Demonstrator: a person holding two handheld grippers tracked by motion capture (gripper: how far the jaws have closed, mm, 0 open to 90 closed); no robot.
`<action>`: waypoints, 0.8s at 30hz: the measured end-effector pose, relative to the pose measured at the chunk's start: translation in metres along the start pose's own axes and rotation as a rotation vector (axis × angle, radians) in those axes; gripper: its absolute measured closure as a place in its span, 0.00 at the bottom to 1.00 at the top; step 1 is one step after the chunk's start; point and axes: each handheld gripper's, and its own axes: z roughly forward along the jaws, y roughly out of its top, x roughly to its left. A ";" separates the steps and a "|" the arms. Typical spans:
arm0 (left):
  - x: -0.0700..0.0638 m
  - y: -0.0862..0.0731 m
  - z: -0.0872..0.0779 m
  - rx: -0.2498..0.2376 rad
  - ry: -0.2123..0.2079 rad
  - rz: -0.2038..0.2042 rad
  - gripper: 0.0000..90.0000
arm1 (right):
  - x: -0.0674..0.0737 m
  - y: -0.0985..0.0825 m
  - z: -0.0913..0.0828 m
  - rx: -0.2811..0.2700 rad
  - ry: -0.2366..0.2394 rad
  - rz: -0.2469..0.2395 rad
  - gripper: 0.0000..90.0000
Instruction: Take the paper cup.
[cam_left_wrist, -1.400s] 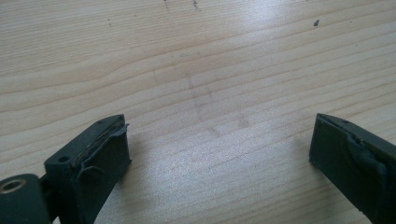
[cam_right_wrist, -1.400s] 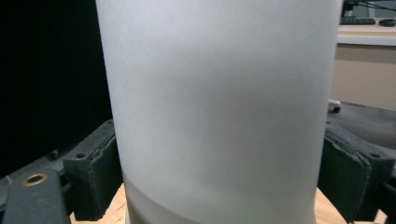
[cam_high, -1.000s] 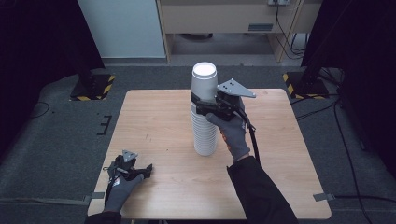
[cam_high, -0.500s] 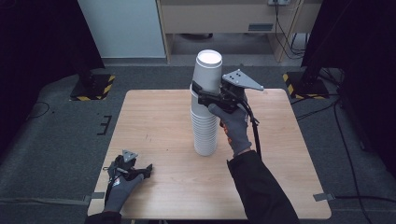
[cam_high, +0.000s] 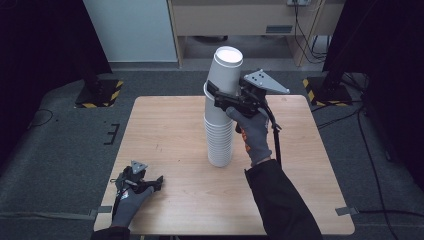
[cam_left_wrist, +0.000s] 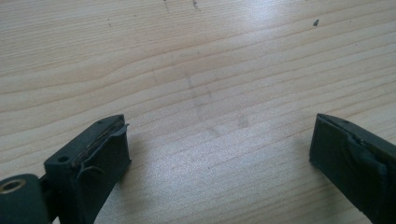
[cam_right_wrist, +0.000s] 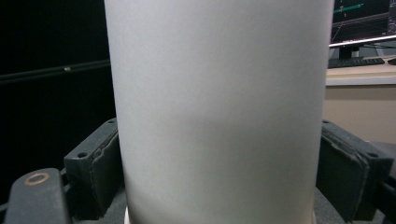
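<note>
- The top cup (cam_high: 226, 70), white and upside down, is pinched between the jaws of the right gripper (cam_high: 220, 98), partly raised off the stack of cups (cam_high: 219, 142) standing mid-table.
- Nearest, the left gripper (cam_high: 150, 183) rests on the table (cam_high: 170, 130) at its front left corner, jaws spread wide, holding nothing.
- Beyond the table lies grey floor (cam_high: 60, 130).

Matt white paper cups (cam_high: 220, 135) on a smooth light wood table (cam_high: 165, 135).
</note>
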 end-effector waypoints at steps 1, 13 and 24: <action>0.000 0.000 0.000 0.000 0.000 0.000 0.04 | 0.000 0.001 -0.001 -0.002 0.002 0.003 0.15; 0.000 0.000 0.000 0.000 0.000 0.000 0.04 | -0.008 0.017 -0.022 -0.054 0.002 0.038 0.15; 0.000 0.000 0.000 0.000 0.000 0.000 0.04 | -0.022 0.018 -0.056 -0.063 -0.038 0.039 0.15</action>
